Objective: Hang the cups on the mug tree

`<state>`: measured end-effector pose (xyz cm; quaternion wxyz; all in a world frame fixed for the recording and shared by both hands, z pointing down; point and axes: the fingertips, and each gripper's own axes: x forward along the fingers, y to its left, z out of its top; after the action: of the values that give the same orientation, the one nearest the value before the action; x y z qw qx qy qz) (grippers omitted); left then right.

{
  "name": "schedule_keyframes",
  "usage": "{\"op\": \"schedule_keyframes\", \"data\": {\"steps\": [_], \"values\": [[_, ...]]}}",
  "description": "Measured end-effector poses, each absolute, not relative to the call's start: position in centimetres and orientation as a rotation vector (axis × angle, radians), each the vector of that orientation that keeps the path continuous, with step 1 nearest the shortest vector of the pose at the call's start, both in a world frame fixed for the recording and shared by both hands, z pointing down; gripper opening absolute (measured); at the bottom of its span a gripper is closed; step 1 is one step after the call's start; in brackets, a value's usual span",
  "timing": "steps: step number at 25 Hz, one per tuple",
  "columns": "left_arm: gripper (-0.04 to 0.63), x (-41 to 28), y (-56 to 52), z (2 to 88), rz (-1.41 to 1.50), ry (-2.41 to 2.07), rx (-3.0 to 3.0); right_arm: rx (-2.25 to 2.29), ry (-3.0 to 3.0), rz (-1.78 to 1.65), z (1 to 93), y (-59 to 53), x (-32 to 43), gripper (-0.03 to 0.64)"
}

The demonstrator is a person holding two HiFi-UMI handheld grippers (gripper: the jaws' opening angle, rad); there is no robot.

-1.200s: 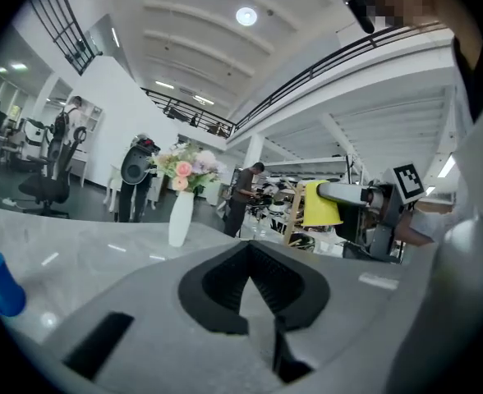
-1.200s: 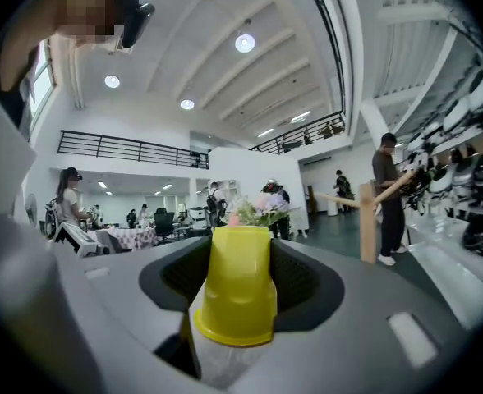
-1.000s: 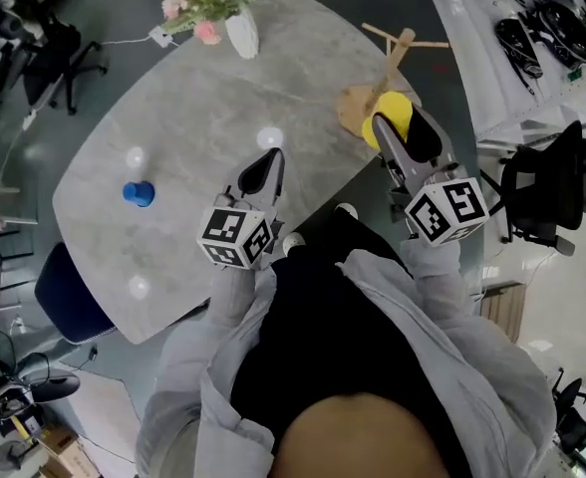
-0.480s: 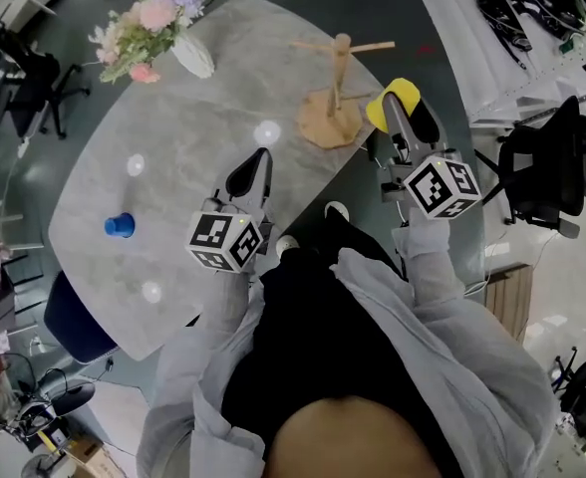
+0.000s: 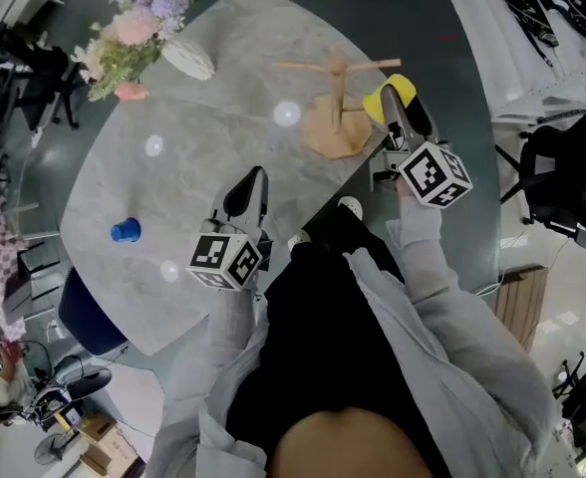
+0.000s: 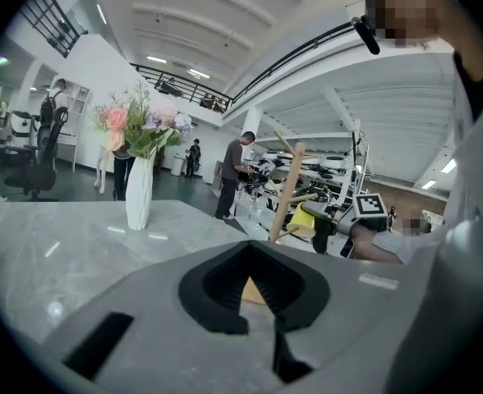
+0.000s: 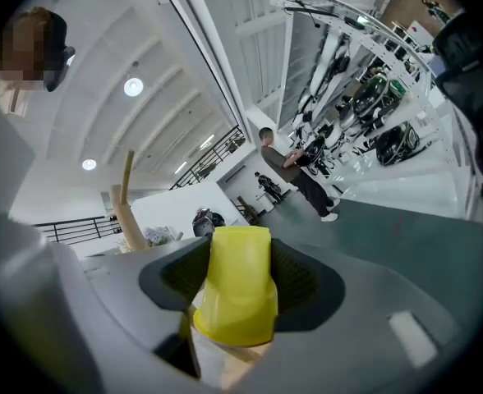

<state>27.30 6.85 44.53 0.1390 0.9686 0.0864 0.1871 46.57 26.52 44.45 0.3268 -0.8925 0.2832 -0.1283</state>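
At tabletop's (image 5: 203, 137) right edge: right hand-held gripper (image 5: 398, 113) is clamped on the yellow cup (image 7: 235, 290). Jaws stand about mid-width, one pad on each side wall of the cup. The cup's wide end is nearer the gripper body and its narrow end points away.

Head view puts the yellow cup just beside the mug tree (image 5: 335, 132), on its right, below the tip of the tree's right-hand peg. It's not on a peg yet. Can't tell whether it touches any wood. In the right gripper view the tree's post rises left of the cup, and tan wood shows under the cup's wide end.

The mug tree stands upright on the tabletop, near that right edge.

Left hand-held gripper (image 5: 250, 179) is over the near-middle of the tabletop. Its jaws are together with nothing between them, only a small sliver of gap at the pads. The left gripper view has the mug tree ahead, slightly right of centre.

Blue cup (image 5: 126, 230) sits on the tabletop's left part, well apart from the tree and from both grippers.

Vase (image 5: 188, 58) with flowers (image 5: 134, 28) is at the far-left corner.
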Motion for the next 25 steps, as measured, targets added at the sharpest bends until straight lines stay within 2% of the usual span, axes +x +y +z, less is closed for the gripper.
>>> {"op": "schedule_keyframes", "data": {"steps": [25], "values": [[0.003,28.1,8.5,50.9,0.741,0.361,2.721,-2.095,0.724,-0.476,51.6,23.7,43.2,0.253]]}}
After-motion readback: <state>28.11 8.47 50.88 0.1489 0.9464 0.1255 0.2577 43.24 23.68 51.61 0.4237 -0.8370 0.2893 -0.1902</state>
